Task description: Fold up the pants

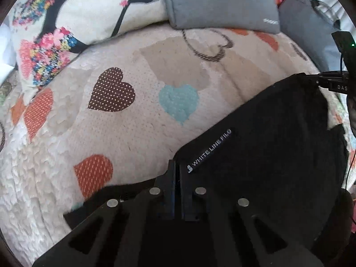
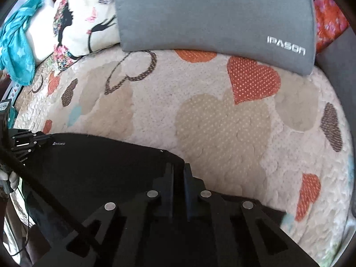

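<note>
The black pants (image 1: 267,144), soft, light and floppy, lie on the quilted bed (image 1: 133,133), each corner of one edge pinched in closed left tongs (image 1: 176,166) and right tongs (image 2: 178,169), good hold points.

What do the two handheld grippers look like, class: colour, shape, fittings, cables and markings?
Both the left gripper and right gripper are matte black plastic, with two narrow flat fingers, slotted frames and four round silver studs. Thin black cables trail nearby. The right gripper's side carries pale lettering starting "DAS".
</note>
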Tool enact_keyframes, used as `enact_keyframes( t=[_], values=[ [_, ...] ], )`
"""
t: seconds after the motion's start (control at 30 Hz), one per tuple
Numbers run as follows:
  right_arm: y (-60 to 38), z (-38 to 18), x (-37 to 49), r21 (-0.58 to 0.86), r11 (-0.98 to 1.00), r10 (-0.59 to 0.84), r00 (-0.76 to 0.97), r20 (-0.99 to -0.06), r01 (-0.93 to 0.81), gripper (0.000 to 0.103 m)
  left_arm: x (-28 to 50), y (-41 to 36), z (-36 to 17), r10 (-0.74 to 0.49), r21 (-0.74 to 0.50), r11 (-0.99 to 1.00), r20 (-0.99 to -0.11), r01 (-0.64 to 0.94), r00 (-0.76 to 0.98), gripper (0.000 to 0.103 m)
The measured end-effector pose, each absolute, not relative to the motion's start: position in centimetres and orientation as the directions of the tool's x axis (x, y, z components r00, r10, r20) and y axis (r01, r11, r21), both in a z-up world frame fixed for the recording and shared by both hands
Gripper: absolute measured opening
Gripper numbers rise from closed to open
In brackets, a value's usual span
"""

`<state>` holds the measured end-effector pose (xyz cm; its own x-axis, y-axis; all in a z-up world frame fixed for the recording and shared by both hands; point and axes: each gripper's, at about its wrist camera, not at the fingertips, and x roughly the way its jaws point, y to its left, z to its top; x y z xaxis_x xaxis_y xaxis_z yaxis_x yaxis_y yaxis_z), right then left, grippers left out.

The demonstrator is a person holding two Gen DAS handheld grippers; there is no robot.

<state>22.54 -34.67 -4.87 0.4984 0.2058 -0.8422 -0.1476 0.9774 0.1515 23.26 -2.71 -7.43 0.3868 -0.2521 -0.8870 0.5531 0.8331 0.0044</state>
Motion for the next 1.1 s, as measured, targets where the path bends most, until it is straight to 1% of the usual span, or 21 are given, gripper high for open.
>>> enact_keyframes(
  t=[0.13, 0.23, 0.37, 0.43, 0.57, 0.77, 0.83, 0.87, 0.9, 0.93, 0.97, 1.0, 1.03, 1.1],
  values=[
    [-34.2, -2.9, 19.0, 0.158, 0.976, 0.212, 0.527, -0.823, -0.147, 0.008, 20.0, -1.2, -5.1, -0.307, -0.035, 0.837, -0.856, 0.546, 0.416, 0.003],
    [-33.9, -1.9, 14.6, 0.175, 0.972, 0.232, 0.539, -0.81, -0.154, 0.008, 16.4, -0.1, -3.4, -0.343, -0.061, 0.842, -0.827, 0.536, 0.446, 0.003],
    [-33.6, -1.9, 8.8, 0.204, 0.965, 0.26, 0.524, -0.811, -0.164, 0.008, 10.0, 3.3, -1.5, -0.406, -0.133, 0.849, -0.782, 0.511, 0.472, 0.003],
    [-33.4, -2.2, 5.7, 0.22, 0.961, 0.277, 0.506, -0.817, -0.17, 0.008, 7.3, 3.8, -1.5, -0.415, -0.143, 0.85, -0.774, 0.507, 0.478, 0.003],
    [-32.7, -4.0, 0.7, 0.259, 0.952, 0.307, 0.449, -0.839, -0.166, 0.008, 2.2, 5.0, -3.0, -0.405, -0.164, 0.86, -0.795, 0.483, 0.452, 0.004],
    [-31.6, -8.1, -3.2, 0.292, 0.946, 0.323, 0.351, -0.879, -0.139, 0.01, -0.8, 6.2, -7.1, -0.303, -0.133, 0.9, -0.875, 0.415, 0.378, 0.008],
    [-31.6, -8.7, -3.8, 0.273, 0.954, 0.299, 0.354, -0.886, -0.123, 0.013, -1.7, 7.0, -7.5, -0.286, -0.129, 0.91, -0.882, 0.393, 0.374, 0.008],
    [-31.7, -8.9, -4.2, 0.262, 0.958, 0.285, 0.353, -0.891, -0.112, 0.023, -2.0, 7.9, -7.5, -0.296, -0.15, 0.915, -0.881, 0.375, 0.37, 0.008],
    [-31.8, -9.0, -4.5, 0.254, 0.962, 0.274, 0.353, -0.895, -0.102, 0.029, -2.3, 8.5, -7.4, -0.299, -0.161, 0.919, -0.878, 0.359, 0.372, 0.008],
    [-32.0, -8.9, -4.7, 0.248, 0.964, 0.265, 0.357, -0.896, -0.095, 0.04, -2.5, 9.2, -7.4, -0.299, -0.168, 0.924, -0.878, 0.344, 0.375, 0.008],
    [-32.4, -8.7, -5.0, 0.242, 0.966, 0.256, 0.368, -0.894, -0.086, 0.046, -2.8, 10.3, -7.3, -0.294, -0.175, 0.933, -0.875, 0.316, 0.384, 0.01],
    [-32.8, -8.4, -5.2, 0.245, 0.966, 0.257, 0.376, -0.89, -0.08, 0.046, -2.9, 11.1, -7.2, -0.292, -0.181, 0.938, -0.873, 0.297, 0.391, 0.012],
    [-33.3, -7.9, -5.5, 0.253, 0.965, 0.26, 0.389, -0.884, -0.07, 0.046, -3.0, 12.0, -7.2, -0.289, -0.189, 0.944, -0.869, 0.272, 0.401, 0.016],
    [-33.9, -6.4, -5.1, 0.243, 0.969, 0.242, 0.427, -0.871, -0.053, 0.046, -3.0, 13.9, -7.0, -0.282, -0.2, 0.953, -0.859, 0.227, 0.427, 0.018]
  ],
)
